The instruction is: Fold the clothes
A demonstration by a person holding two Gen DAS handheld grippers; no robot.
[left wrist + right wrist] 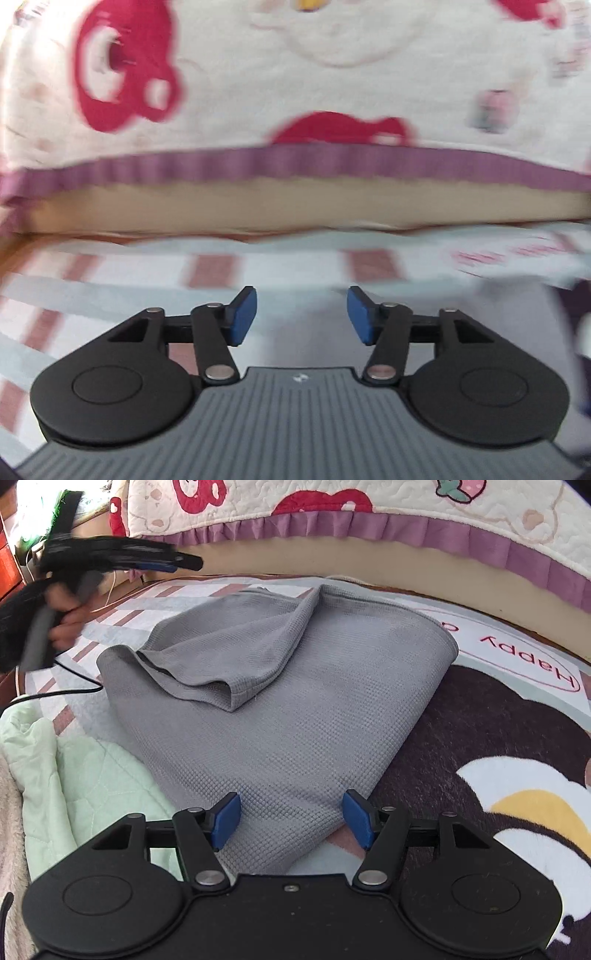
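A grey waffle-knit garment (pixel 295 709) lies on the floor mat, narrowing toward me, with one sleeve (pixel 221 657) folded over its top. My right gripper (pixel 291 818) hangs over the garment's near corner, open; the cloth lies flat between its blue pads (pixel 227 819) and they do not press on it. My left gripper (pixel 184 563), held in a person's hand (pixel 66 624), is raised at the far left, apart from the garment and blurred. In the left wrist view my left gripper (pixel 301 314) is open with nothing between its pads; the garment is out of that view.
A bed with a cream quilt with red bears and a purple frill (pixel 406 528) borders the far side. The mat (pixel 480 731) is brown with a cartoon at right, pink-striped (pixel 221 269) at left. A pale green quilted cloth (pixel 74 775) and a black cable (pixel 74 692) lie at left.
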